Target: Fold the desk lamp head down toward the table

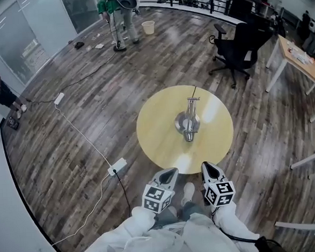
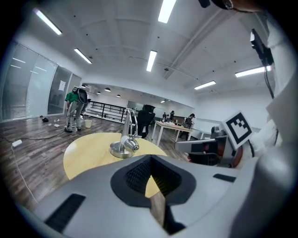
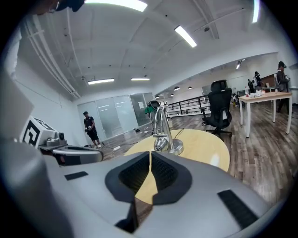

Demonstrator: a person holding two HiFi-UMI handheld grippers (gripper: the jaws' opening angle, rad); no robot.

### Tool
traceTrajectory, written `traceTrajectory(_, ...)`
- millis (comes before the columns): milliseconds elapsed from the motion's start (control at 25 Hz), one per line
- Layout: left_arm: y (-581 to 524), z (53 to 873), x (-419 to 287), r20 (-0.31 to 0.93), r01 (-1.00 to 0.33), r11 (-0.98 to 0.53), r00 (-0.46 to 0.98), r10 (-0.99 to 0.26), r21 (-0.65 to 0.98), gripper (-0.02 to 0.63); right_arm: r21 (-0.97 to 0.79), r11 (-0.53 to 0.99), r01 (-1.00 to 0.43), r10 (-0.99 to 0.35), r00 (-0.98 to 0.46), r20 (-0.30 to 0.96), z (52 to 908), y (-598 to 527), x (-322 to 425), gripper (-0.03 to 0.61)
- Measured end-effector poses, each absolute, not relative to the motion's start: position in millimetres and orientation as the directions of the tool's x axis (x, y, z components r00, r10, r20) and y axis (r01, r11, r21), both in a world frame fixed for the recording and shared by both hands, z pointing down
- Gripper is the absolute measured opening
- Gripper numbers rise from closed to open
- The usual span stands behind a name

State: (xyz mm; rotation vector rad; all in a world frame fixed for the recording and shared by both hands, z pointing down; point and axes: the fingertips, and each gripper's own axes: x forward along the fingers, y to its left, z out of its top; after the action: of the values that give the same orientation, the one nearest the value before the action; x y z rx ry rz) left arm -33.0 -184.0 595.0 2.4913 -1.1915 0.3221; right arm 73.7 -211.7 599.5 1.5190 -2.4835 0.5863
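Head view showed the silver metal desk lamp (image 1: 188,123) standing near the middle of the round pale-yellow table (image 1: 158,133), with your left gripper (image 1: 169,174) and right gripper (image 1: 208,171) side by side over the table's near edge, well apart from the lamp. From the left gripper view its small cylindrical head (image 2: 131,144) already hung low, just beside the round base (image 2: 118,149), under the arched arm, so the fold looked largely done; I could not tell whether the head touched the tabletop. If you meant to bring it lower, you would have done best to steady the base with one gripper and press gently on the head with the other, following the hinge's arc rather than pushing straight down, since that light base seemed likely to slide or tip. Both gripper views showed each pair of jaws drawn together, pads meeting, nothing between them and touching nothing.
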Motion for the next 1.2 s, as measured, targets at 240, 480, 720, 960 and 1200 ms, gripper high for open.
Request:
traceTrajectory(240, -152, 567, -16, 0.289, -0.776, -0.603, 0.63, -0.721, 0.187, -0.002, -0.235, 0.404, -0.884, -0.835, -0.461, 0.301, 577, -174, 72, 0.02)
traceTrajectory(480, -135, 563, -23, 0.295, -0.821, -0.53, 0.572, -0.766, 0.214, -0.002, -0.229, 0.42, -0.878, -0.834, -0.473, 0.285, 569, -156, 71, 0.02)
traceTrajectory(720, -134, 555, -22, 0.279, -0.838, -0.515, 0.545, -0.79, 0.178, -0.002, -0.221, 0.448, -0.867, -0.835, -0.493, 0.243, 555, -153, 67, 0.02)
traceTrajectory(960, -131, 553, -21, 0.279, -0.844, -0.512, 0.536, -0.797, 0.16, -0.002, -0.169, 0.469, -0.867, -0.833, -0.498, 0.243, 553, -151, 64, 0.02)
traceTrajectory(1200, -139, 556, -17, 0.283, -0.842, -0.517, 0.54, -0.793, 0.155, -0.002, -0.171, 0.473, -0.864, -0.832, -0.502, 0.234, 554, -156, 66, 0.02)
